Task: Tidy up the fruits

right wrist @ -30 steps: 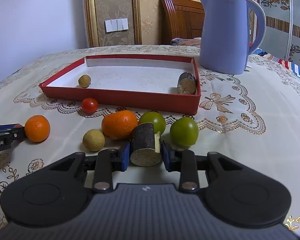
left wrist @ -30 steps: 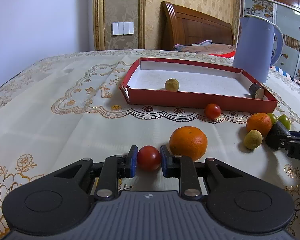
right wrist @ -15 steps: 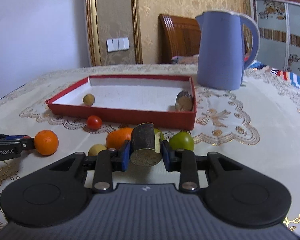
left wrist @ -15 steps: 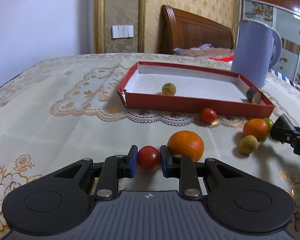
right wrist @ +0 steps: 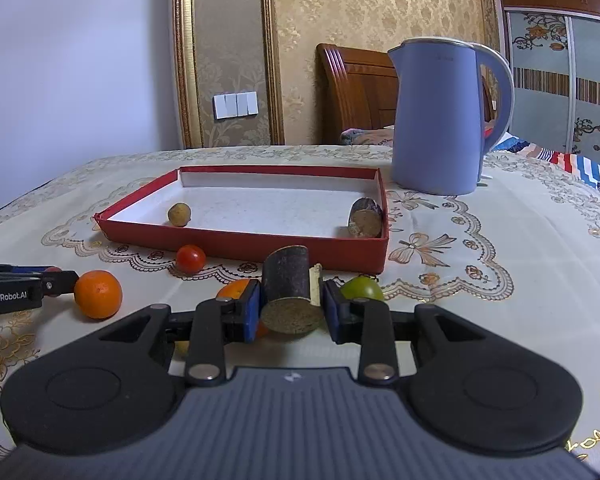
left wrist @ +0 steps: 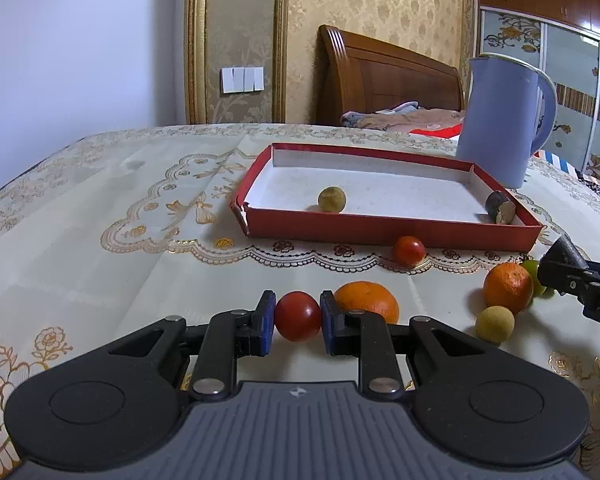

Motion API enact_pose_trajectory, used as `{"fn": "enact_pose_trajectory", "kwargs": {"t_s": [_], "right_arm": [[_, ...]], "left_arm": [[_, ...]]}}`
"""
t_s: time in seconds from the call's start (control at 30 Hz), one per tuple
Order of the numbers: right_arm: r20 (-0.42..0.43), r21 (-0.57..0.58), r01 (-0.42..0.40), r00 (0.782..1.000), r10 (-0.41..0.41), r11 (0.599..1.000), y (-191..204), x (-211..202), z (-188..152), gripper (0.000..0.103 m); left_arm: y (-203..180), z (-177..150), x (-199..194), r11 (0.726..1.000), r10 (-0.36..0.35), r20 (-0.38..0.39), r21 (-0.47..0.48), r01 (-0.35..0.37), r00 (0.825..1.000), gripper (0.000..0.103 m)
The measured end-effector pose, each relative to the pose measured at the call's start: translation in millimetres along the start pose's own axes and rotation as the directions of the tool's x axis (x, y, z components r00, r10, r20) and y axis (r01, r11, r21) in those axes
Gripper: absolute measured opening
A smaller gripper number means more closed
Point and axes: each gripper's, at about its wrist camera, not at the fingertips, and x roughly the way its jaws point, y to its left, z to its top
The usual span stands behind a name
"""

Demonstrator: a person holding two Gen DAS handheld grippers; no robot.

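Observation:
My left gripper (left wrist: 298, 317) is shut on a small red tomato (left wrist: 298, 316), held just above the cloth. Behind it lies an orange (left wrist: 366, 301). My right gripper (right wrist: 290, 306) is shut on a dark cut cylinder of fruit (right wrist: 288, 286), lifted off the table. The red tray (left wrist: 380, 230) beyond holds a small tan round fruit (left wrist: 332, 199) and another dark cylinder piece (left wrist: 500, 208). Loose on the cloth are a second tomato (left wrist: 409, 250), a second orange (left wrist: 507, 287), a tan fruit (left wrist: 495, 323) and a green fruit (right wrist: 362, 289).
A tall blue kettle (right wrist: 440, 120) stands behind the tray's right corner. The table wears a cream embroidered cloth (left wrist: 100, 240). A wooden headboard (left wrist: 380, 76) and a bed lie beyond the far edge.
My right gripper has lifted the dark cylinder piece off the cloth, up from among the loose fruit. Both views have tilted upward a little. The left gripper keeps the tomato in place.

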Motion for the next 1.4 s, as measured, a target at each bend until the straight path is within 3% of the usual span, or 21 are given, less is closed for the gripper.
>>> {"fn": "enact_pose_trajectory", "kwargs": {"t_s": [0.27, 0.93, 1.4], "right_arm": [[0.009, 0.007, 0.007, 1.000, -0.007, 1.000, 6, 0, 2, 0.031], [0.016, 0.011, 0.006, 1.000, -0.006, 1.000, 13, 13, 13, 0.031], [0.004, -0.004, 0.008, 1.000, -0.008, 1.000, 12, 30, 37, 0.031]], "left_arm": [[0, 4, -4, 1.000, -0.014, 0.022, -0.017, 0.014, 1.000, 0.023], [-43, 24, 10, 0.994, -0.054, 0.030, 0.094, 0.051, 0.998, 0.023], [-37, 36, 24, 0.996, -0.041, 0.018, 0.076, 0.040, 0.999, 0.023]]}}
